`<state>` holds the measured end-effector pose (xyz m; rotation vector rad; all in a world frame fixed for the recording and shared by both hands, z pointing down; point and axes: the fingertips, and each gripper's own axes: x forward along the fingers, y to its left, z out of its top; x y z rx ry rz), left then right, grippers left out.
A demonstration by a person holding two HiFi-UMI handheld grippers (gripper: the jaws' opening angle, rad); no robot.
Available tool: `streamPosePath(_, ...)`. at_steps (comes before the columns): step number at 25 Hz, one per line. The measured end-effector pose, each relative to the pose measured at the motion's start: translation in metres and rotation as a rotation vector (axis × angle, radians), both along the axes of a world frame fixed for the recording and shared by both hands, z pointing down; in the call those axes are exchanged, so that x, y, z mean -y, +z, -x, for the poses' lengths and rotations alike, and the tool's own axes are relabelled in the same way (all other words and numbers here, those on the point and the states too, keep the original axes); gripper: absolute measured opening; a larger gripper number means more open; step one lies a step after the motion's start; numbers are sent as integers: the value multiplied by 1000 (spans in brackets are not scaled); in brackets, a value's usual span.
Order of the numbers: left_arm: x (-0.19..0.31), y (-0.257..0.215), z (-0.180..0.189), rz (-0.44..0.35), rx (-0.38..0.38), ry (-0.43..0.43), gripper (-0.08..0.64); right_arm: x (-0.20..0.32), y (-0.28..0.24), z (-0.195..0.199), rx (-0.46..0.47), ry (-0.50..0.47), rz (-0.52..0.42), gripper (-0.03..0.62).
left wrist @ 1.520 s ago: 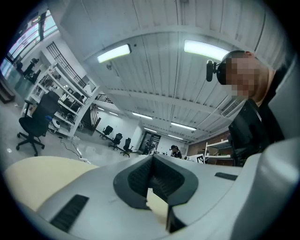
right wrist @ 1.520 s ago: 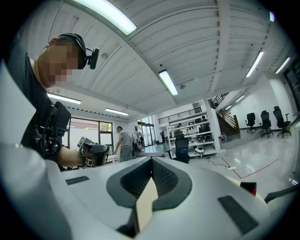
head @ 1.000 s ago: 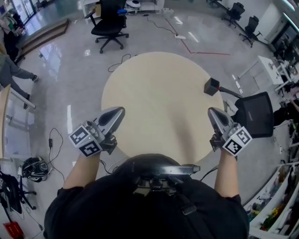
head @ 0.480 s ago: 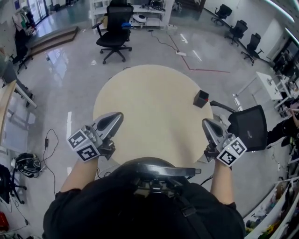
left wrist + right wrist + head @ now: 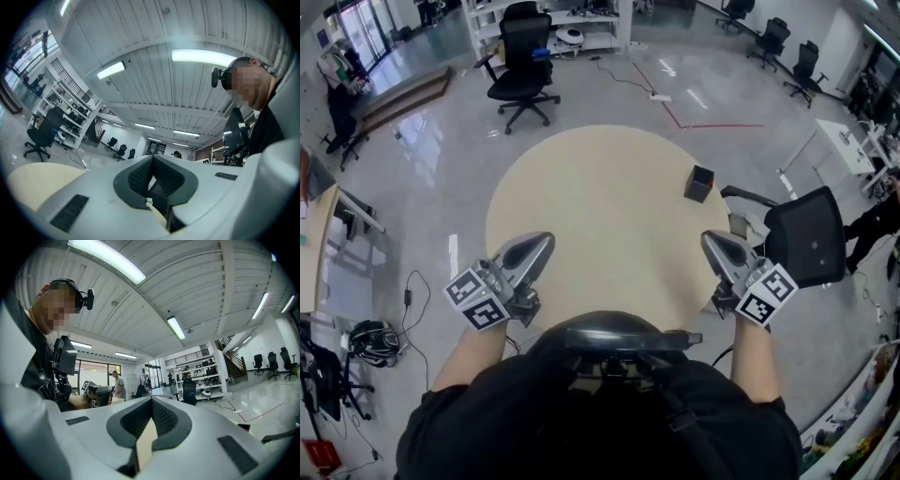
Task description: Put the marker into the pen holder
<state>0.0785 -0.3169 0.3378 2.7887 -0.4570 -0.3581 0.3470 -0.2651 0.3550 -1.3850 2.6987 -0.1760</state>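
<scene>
A small black pen holder [image 5: 698, 183] stands upright on the right part of the round beige table [image 5: 600, 206]. No marker shows in any view. My left gripper [image 5: 546, 240] hovers over the table's near left edge, jaws closed together with nothing between them. My right gripper [image 5: 708, 238] hangs over the near right edge, a little nearer than the pen holder, and it is also shut and empty. In the left gripper view the left gripper [image 5: 152, 161] points up toward the ceiling. The right gripper [image 5: 151, 403] in its own view shows its ribbed pads meeting.
A black chair [image 5: 806, 234] stands close to the table's right side, and another office chair [image 5: 520, 56] stands on the floor beyond the table. Cables and a dark helmet-like object [image 5: 366, 339] lie on the floor at left. White desks [image 5: 848, 136] stand at far right.
The head camera has shifted, so the table and pen holder sit slightly lower and further left in the frame. Both grippers stay shut at the near table edge.
</scene>
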Motion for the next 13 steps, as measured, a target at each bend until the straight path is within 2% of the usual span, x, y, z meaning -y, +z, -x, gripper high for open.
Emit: streamPosePath(13,12,-2,15,2,3,3,-6,11,0,20,-19,-22,-3,3)
